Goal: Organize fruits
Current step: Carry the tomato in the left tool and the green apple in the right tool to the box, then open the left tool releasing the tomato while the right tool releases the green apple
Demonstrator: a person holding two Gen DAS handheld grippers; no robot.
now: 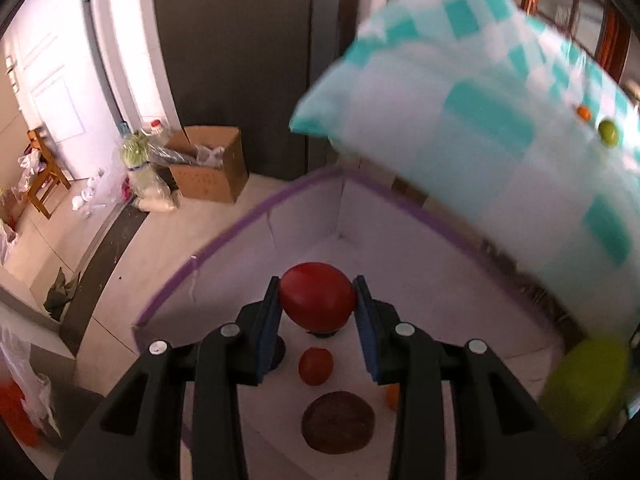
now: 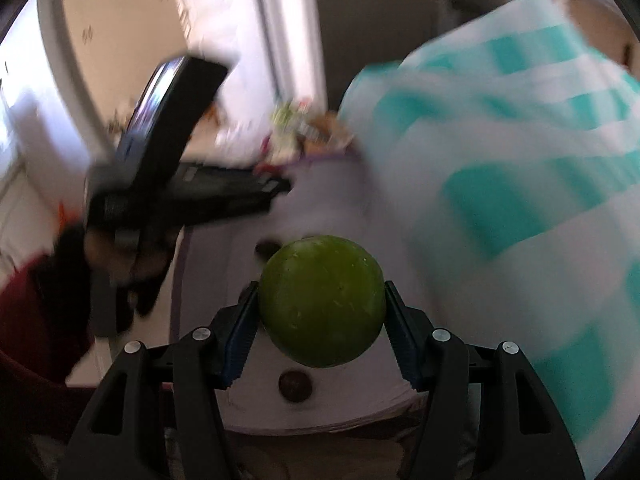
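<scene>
My left gripper (image 1: pixel 317 304) is shut on a red fruit (image 1: pixel 317 298) and holds it over a white box with purple edging (image 1: pixel 224 240). Inside the box lie a smaller red fruit (image 1: pixel 316 366), a dark brown fruit (image 1: pixel 338 422) and an orange fruit (image 1: pixel 393 397), partly hidden. My right gripper (image 2: pixel 322 312) is shut on a green fruit (image 2: pixel 322 300) above the same box (image 2: pixel 320 184); a dark fruit (image 2: pixel 295 386) lies below it. The green fruit shows blurred at the lower right of the left wrist view (image 1: pixel 586 388). The left gripper's body (image 2: pixel 188 168) shows blurred in the right wrist view.
A table with a teal and white checked cloth (image 1: pixel 500 128) stands right of the box, with a small orange fruit (image 1: pixel 584 112) and a green fruit (image 1: pixel 608 132) on it. A cardboard box (image 1: pixel 208 164), bags and a wooden chair (image 1: pixel 42 172) stand on the floor at left.
</scene>
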